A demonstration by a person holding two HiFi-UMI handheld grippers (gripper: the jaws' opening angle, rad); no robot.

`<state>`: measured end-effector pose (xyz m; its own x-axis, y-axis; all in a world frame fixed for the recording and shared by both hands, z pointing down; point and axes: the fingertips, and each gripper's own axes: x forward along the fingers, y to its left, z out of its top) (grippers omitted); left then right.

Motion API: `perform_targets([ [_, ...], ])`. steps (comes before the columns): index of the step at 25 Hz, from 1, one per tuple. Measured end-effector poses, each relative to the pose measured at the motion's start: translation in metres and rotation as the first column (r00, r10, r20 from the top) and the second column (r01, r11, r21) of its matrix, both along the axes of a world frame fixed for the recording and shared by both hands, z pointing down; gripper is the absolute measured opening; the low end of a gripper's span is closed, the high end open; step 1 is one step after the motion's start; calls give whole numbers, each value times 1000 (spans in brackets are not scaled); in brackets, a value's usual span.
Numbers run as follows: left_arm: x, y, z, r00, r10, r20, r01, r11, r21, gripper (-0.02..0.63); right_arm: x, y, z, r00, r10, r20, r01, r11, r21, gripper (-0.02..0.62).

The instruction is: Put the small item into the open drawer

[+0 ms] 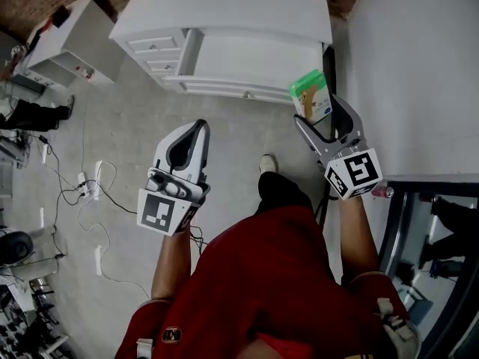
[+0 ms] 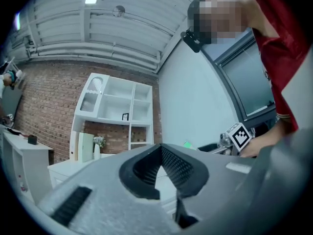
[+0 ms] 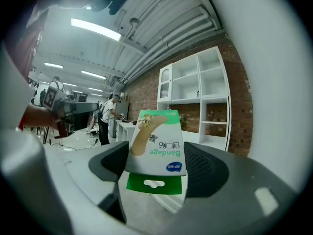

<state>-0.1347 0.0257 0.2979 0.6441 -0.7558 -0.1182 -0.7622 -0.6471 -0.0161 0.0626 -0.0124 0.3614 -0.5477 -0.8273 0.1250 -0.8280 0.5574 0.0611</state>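
Both bare forearms reach forward from red sleeves, side by side. The left gripper (image 1: 196,128) points ahead, its jaws pressed together on nothing. The right gripper (image 1: 322,112), held a little farther forward, pinches the green-and-white bandage box (image 1: 310,96) between its pads, with the hang tab toward the gripper. Beyond both tips stands a white cabinet (image 1: 224,21), apart from the box.

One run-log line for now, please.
right hand-held gripper: shut on bandage box | left hand-held gripper: shut, empty | white cabinet: ahead, box undelivered
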Motion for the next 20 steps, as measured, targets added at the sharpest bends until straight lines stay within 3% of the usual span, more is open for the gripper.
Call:
perform_targets([
  [7, 48, -123, 8, 999, -48, 22, 49, 998, -30, 0, 40, -136, 48, 992, -80, -100, 69, 991, -113, 363],
  [13, 69, -188, 22, 994, -99, 44, 101, 993, -60, 0, 48, -219, 100, 966, -186, -181, 147, 967, -209, 363],
  [20, 68, -218, 27, 991, -127, 53, 131, 988, -80, 0, 43, -254, 165, 929, -254, -269, 156, 929, -337, 362],
])
